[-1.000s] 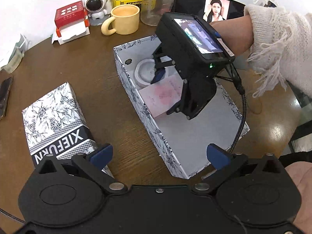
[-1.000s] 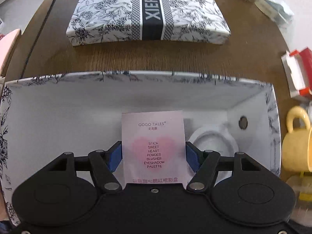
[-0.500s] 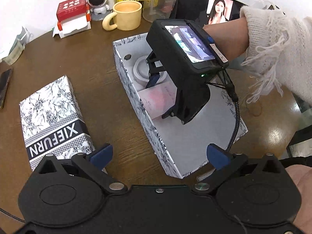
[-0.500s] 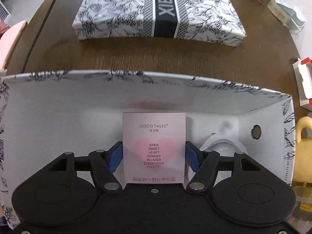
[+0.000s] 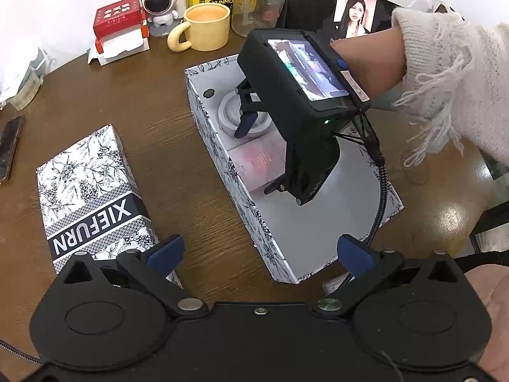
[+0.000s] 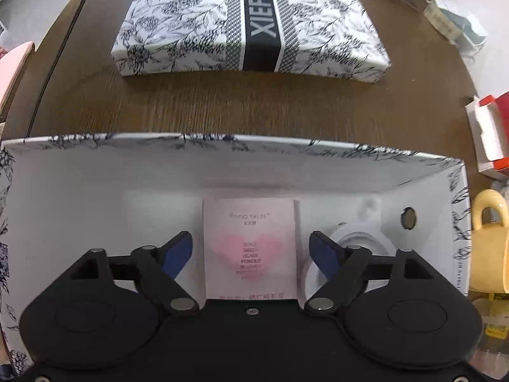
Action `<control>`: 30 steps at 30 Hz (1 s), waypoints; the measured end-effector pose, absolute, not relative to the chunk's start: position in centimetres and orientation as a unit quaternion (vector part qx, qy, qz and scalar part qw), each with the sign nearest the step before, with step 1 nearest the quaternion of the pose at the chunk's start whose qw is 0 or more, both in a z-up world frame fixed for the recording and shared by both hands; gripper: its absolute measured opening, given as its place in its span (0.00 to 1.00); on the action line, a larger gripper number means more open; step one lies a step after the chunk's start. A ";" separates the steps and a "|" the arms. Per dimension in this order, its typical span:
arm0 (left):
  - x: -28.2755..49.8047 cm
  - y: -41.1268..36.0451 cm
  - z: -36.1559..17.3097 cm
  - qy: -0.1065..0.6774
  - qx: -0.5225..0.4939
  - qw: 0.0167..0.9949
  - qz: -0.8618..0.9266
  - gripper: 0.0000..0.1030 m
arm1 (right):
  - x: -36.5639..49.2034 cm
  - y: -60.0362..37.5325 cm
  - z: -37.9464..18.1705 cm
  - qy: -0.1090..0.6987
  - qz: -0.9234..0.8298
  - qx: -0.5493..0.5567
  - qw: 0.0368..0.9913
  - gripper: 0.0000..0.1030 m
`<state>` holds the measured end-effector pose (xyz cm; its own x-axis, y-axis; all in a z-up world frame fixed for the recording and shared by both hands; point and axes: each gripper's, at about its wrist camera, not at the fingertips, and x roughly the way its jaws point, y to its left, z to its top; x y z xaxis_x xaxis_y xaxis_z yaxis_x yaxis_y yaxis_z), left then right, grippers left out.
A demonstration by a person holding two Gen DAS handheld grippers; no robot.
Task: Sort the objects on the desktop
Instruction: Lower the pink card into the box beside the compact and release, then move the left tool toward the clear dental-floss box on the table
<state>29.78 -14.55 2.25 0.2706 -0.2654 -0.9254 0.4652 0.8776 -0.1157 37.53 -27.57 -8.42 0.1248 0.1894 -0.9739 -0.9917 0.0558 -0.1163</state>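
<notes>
pink palette card (image 6: pixel 249 248) lies in the patterned box (image 6: pixel 222 146), between the right hand-held gripper (image 6: pixel 251 250)'s spread, non-touching fingers.

The open rectangular cardboard box (image 5: pixel 222 172) at the frame centre is plain white inside, its outer walls white with dark navy leaf sprigs. Its lid (image 5: pixel 86 191), at lower left, repeats that print, crossed by a navy band with white lettering. Inside the box lies a pale pink card packet (image 6: pixel 249 248) with a deeper pink heart. The round wooden table (image 5: pixel 152 102) is dark brown. A butter-yellow ceramic mug (image 5: pixel 206 27) stands at upper centre beside a red-and-white carton (image 5: pixel 117 28).
</notes>
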 end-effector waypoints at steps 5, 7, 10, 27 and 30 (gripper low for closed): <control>28.9 -14.2 3.0 0.550 0.088 0.798 -0.231 1.00 | 37.5 -27.7 -7.2 0.433 0.495 -0.446 0.607 0.92; 28.5 -13.9 3.4 0.545 0.085 0.800 -0.234 1.00 | 37.6 -27.8 -6.0 0.430 0.491 -0.435 0.620 0.94; 27.9 -13.4 4.4 0.536 0.084 0.807 -0.234 1.00 | 37.6 -27.9 -4.2 0.420 0.477 -0.425 0.645 0.97; 21.4 -8.6 9.4 0.476 0.107 0.841 -0.236 1.00 | 31.3 -26.8 4.3 0.387 0.377 -0.361 0.760 1.00; 20.1 -7.7 9.7 0.469 0.109 0.843 -0.241 1.00 | 29.6 -26.7 5.1 0.383 0.363 -0.348 0.775 1.00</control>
<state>20.13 -7.72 9.70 0.4441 -0.3049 -0.8425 0.5089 0.8598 -0.0429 29.62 -26.66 5.14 0.4422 0.2962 -0.8466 -0.8294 0.4944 -0.2602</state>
